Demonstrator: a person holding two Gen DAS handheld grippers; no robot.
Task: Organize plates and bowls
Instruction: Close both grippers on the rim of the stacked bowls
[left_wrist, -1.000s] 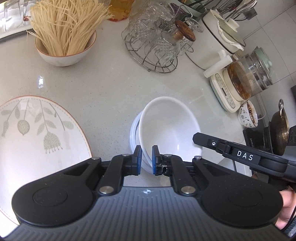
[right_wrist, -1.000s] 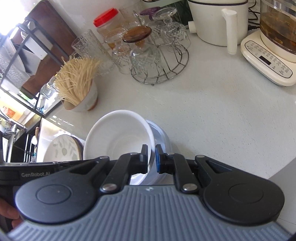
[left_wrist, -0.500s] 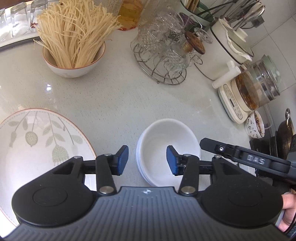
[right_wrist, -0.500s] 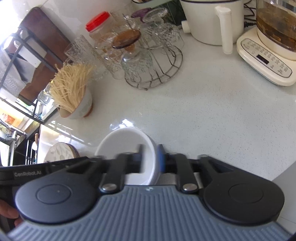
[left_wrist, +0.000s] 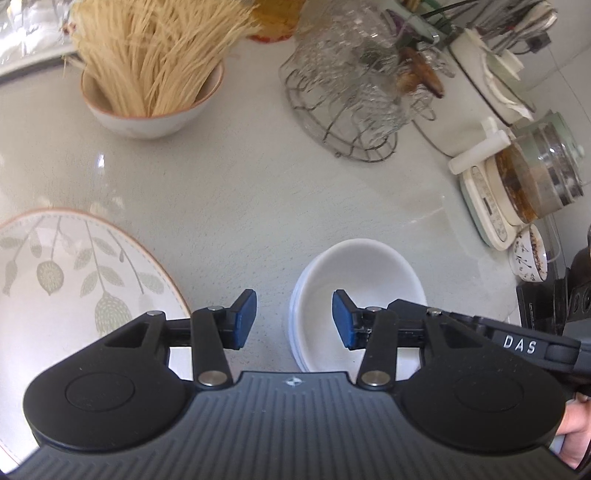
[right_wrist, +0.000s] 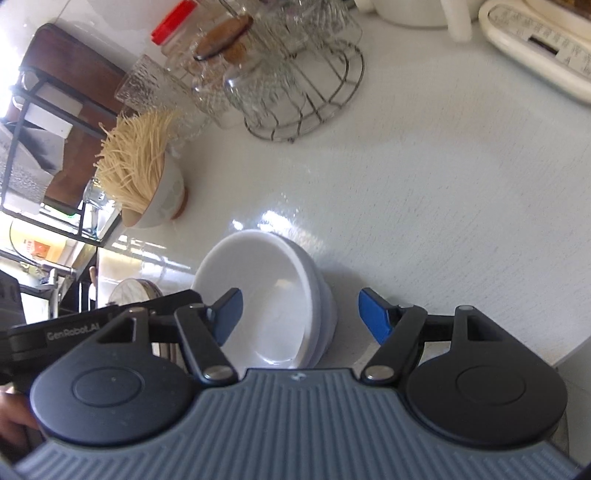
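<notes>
Left gripper (left_wrist: 293, 319): jaws spread, nothing pinched; a second ago they were pressed together on the near rim of the white bowls (left_wrist: 356, 291). Its blue pads now straddle that rim without contact, one pad outside on the counter side, the other over the bowl interior.

Right gripper (right_wrist: 299, 314): jaws opening, pads clear of the bowls (right_wrist: 273, 295), whose far wall lies between them; previously it was clamped on that rim.

The upper bowl, tilted a second ago, now sits nested level in the stack on the white counter (left_wrist: 258, 206).

Edges: the leaf-patterned plate (left_wrist: 62, 295) lies just left of the left gripper, apart from the bowls. A counter edge shows close at lower right in the right wrist view.

Open counter extends beyond the bowls. Further back stand the noodle bowl (left_wrist: 151, 110), the wire glass rack (left_wrist: 351, 110) and the glass kettle on its base (left_wrist: 517, 192), well apart from the stack.
</notes>
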